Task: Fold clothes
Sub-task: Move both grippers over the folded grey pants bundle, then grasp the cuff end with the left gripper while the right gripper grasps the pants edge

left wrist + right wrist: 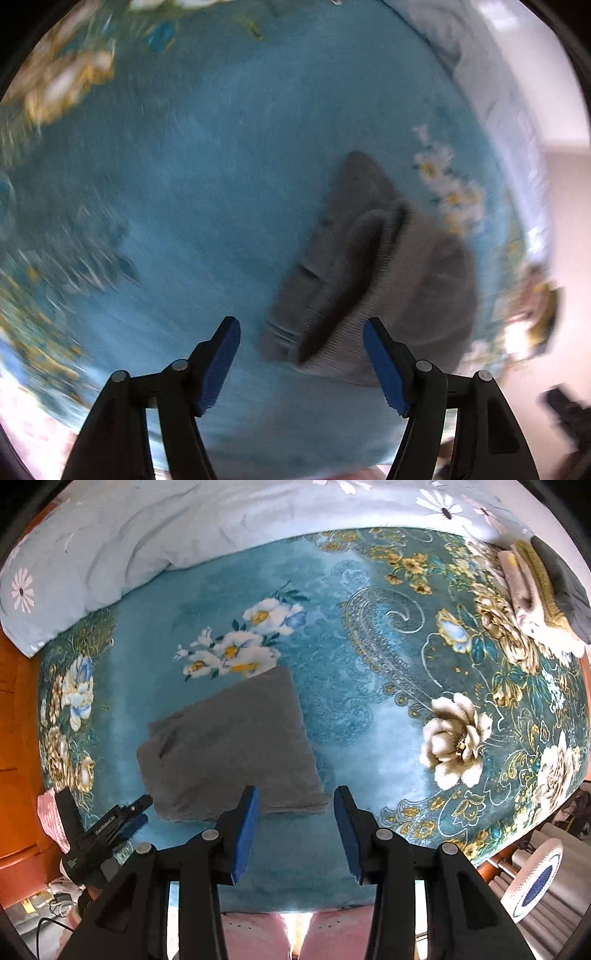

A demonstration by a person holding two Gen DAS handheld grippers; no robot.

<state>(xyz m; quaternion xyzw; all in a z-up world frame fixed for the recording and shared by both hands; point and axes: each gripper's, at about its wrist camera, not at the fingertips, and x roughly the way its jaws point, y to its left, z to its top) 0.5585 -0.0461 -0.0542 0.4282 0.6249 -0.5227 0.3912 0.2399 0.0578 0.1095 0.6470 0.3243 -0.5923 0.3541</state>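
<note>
Folded grey knitted garment (pixel 229 746) lying flat on teal floral bedspread (pixel 369 701), left gripper (pixel 301 363) spread wide and empty above its ribbed edge, right gripper (pixel 295 830) parted, holding nothing

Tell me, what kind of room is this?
Most likely a bedroom. A bed blanket with big flowers fills the view, a pale quilt is bunched along its far edge, and a grey folded garment lies on it, with a pile of folded clothes in the corner.
</note>
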